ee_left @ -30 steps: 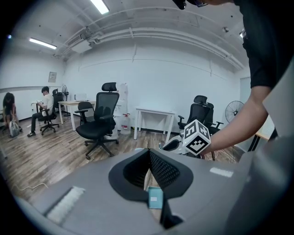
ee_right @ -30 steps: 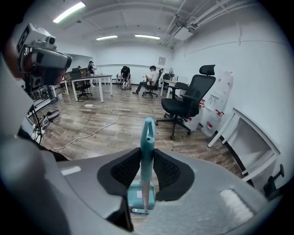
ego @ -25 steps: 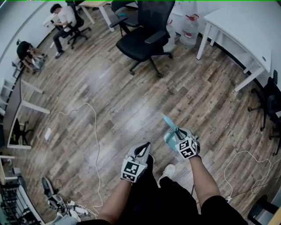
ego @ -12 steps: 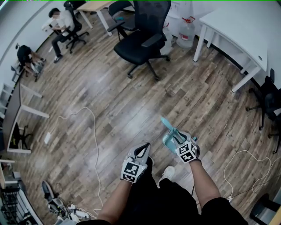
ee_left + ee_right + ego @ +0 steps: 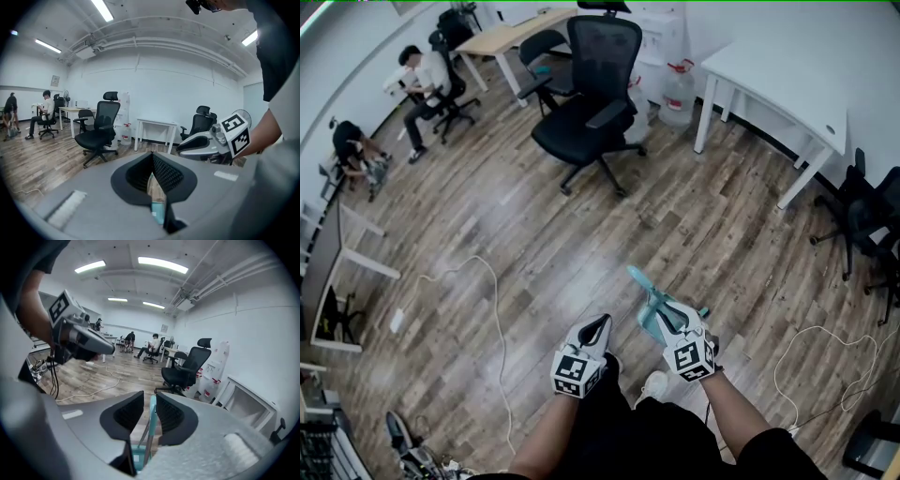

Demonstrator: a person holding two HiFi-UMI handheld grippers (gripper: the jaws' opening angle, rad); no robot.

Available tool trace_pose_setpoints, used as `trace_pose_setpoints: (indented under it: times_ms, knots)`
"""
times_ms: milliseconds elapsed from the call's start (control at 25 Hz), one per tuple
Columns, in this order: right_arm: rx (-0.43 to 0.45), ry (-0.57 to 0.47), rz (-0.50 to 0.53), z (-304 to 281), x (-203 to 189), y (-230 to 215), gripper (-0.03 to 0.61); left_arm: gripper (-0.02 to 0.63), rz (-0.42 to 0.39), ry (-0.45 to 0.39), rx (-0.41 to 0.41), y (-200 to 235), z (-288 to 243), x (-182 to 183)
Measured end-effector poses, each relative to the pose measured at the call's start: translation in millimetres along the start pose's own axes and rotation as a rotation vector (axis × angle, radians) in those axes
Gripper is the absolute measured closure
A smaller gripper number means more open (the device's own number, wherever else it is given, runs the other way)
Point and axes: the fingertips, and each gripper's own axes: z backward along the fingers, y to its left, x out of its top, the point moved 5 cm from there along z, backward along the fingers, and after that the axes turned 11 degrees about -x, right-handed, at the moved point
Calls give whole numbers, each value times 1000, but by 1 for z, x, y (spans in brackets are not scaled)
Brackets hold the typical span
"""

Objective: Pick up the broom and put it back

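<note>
Teal plastic broom (image 5: 643,285), carried in the right gripper (image 5: 664,307), just ahead of the person's right leg and above the wooden floor (image 5: 534,244). In the right gripper view: slim teal handle upright between the two black pads, a thin grey rod alongside it, a wider teal part low down beneath the jaws. Jaws just drawn in, now narrow and clamped on the handle. In the head view: handle tip slanting up and away to the left, past the jaw tips. Contact between the lower end and the floor: not clear.

Left gripper (image 5: 600,324) just beside the right one, apart from the broom. Jaws pinched together at the tips, nothing between the pads.

White shoe (image 5: 654,384) on the floor between the two arms. Long white cable (image 5: 492,309) looping across the boards to the left; a second white cable (image 5: 806,361) coiled to the right.

Farther out, black office chair (image 5: 586,112) in open floor. Behind it, water jugs (image 5: 679,89) against the wall. White bench (image 5: 787,75) at upper right, dark chairs (image 5: 867,216) near its far end at the right edge. Wood-topped bench (image 5: 502,33) at the top. One person seated (image 5: 422,75) on a chair at upper left, another crouched (image 5: 352,150) near the left wall.
</note>
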Motion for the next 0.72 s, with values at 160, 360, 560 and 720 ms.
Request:
trace_pose_setpoints:
  times_ms: [160,360,560,720]
  knots:
    - [-69,-110,-82,31,31,-18,545,597,-32,-18,-3,-4,2,10]
    - [-129,-255,-123,68,70,-29,575,597,-76,-53,-30,-21,10,31]
    - [-160,-344,-129,98,103,-37,577,597,-161,-84,-11,-38,20,58]
    - [-194,-365,-156,107,104,-42,577,597,-239,-147,-28,-51,22,68]
